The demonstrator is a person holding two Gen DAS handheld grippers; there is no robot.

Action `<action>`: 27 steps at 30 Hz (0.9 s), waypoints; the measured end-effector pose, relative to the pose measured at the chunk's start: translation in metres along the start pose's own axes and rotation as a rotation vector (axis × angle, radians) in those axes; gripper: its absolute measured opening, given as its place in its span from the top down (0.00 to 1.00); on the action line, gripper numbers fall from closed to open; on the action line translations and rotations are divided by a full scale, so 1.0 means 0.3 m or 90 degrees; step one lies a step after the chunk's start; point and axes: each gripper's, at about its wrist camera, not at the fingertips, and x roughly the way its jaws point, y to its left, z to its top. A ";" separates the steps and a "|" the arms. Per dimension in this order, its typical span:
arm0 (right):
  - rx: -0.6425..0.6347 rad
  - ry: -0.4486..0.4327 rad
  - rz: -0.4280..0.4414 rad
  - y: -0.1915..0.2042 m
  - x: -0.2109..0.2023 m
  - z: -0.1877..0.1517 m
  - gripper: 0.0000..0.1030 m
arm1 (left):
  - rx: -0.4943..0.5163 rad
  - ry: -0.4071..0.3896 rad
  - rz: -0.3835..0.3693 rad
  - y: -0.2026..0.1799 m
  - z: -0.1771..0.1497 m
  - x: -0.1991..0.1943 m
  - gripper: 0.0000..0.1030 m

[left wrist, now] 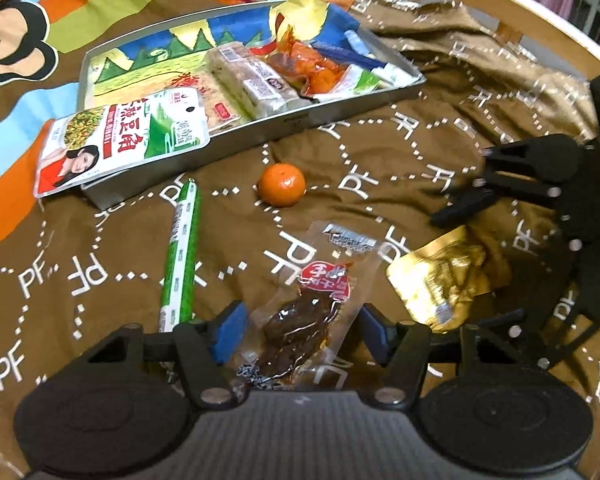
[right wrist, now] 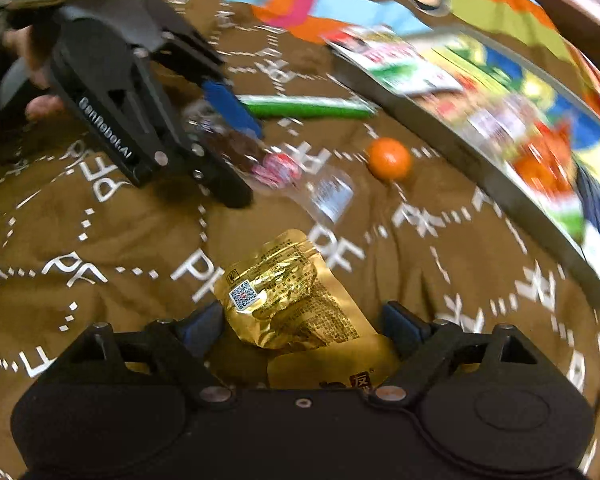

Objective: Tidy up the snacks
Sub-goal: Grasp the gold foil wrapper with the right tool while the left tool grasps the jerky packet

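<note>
The clear packet of dark meat (left wrist: 300, 320) lies on the brown blanket (left wrist: 100, 280), directly between your left tongs (left wrist: 302, 330), long axis running along the fingers; they stand spread, blue pads (left wrist: 230, 330) either side, not yet pressing. Your right tongs (right wrist: 300, 330) straddle the gold pouch (right wrist: 288, 300) likewise, spread. The tray (left wrist: 260, 120) waits beyond the orange (left wrist: 282, 184) and green stick (left wrist: 182, 256)

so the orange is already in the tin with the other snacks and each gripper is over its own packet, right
Not quite: the orange lies on the brown cloth in front of the tin, as the left wrist view shows. The rest holds: the left gripper straddles the clear packet, the right gripper the gold packet.
</note>
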 end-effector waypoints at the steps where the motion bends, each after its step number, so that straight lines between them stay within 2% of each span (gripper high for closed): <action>1: 0.026 0.006 -0.011 0.002 -0.005 -0.006 0.15 | -0.002 0.004 0.010 -0.010 0.001 0.001 0.36; 8: 0.142 0.029 -0.054 0.021 -0.036 -0.036 0.15 | -0.073 0.031 0.065 -0.057 0.013 -0.004 0.34; 14: 0.201 0.037 -0.018 0.009 -0.072 -0.086 0.11 | -0.090 0.044 0.106 -0.100 0.016 0.000 0.34; 16: 0.189 0.024 -0.010 0.013 -0.080 -0.098 0.09 | -0.089 0.045 0.111 -0.102 0.018 0.006 0.34; 21: 0.073 0.018 -0.003 0.046 -0.061 -0.095 0.02 | -0.088 0.044 0.112 -0.101 0.017 0.014 0.33; 24: 0.096 0.019 0.019 0.017 -0.045 -0.082 0.02 | -0.090 0.042 0.111 -0.100 0.018 0.017 0.33; 27: 0.099 0.017 0.013 0.010 -0.042 -0.078 0.08 | -0.091 0.042 0.112 -0.099 0.019 0.019 0.33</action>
